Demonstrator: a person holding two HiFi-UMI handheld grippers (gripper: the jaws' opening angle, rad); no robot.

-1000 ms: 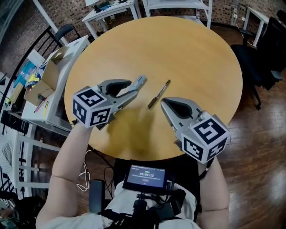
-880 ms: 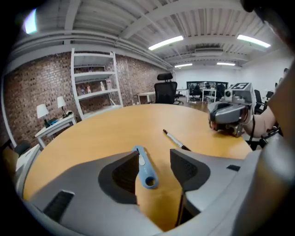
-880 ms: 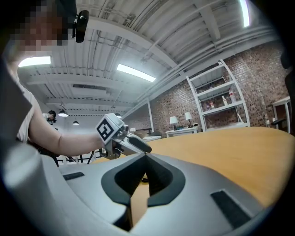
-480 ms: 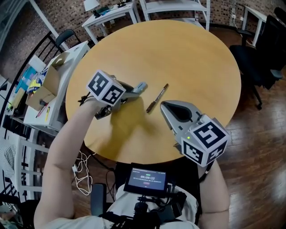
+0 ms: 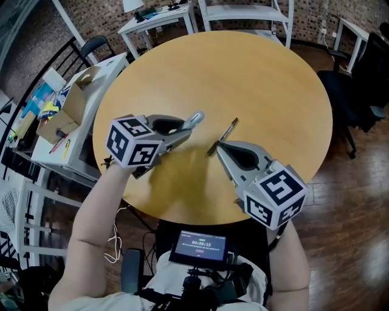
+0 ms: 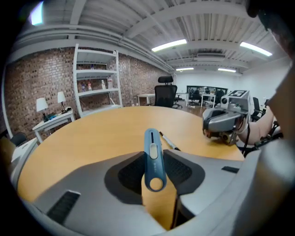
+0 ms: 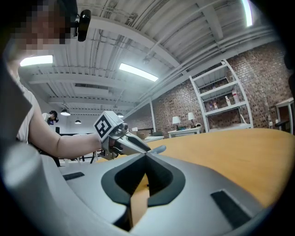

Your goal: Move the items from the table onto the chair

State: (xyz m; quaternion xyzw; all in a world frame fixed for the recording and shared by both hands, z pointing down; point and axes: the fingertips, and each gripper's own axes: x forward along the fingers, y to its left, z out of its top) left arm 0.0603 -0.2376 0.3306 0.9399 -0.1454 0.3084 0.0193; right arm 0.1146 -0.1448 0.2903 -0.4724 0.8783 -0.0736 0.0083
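A blue utility knife (image 6: 153,156) stands between the jaws of my left gripper (image 6: 153,151), clear of the round wooden table (image 5: 267,79). The jaws are closing on it and the pads touch its sides. In the head view the knife (image 5: 196,116) sticks out past the left gripper (image 5: 192,123) at left of centre. A black and silver pen (image 5: 223,135) lies on the table just right of it, also seen as the pen (image 6: 169,142) in the left gripper view. My right gripper (image 5: 219,146) is shut and empty, its tip just short of the pen's near end.
A white side table with an open cardboard box (image 5: 67,109) stands at the left. Black office chairs (image 5: 358,79) are at the right, and white tables and shelving (image 5: 243,12) stand beyond the far edge. A small screen (image 5: 197,246) hangs at the person's waist.
The left gripper rolled over to the left and back upright, with the knife still at its tip. The right gripper's tip now lies closer to the pen.
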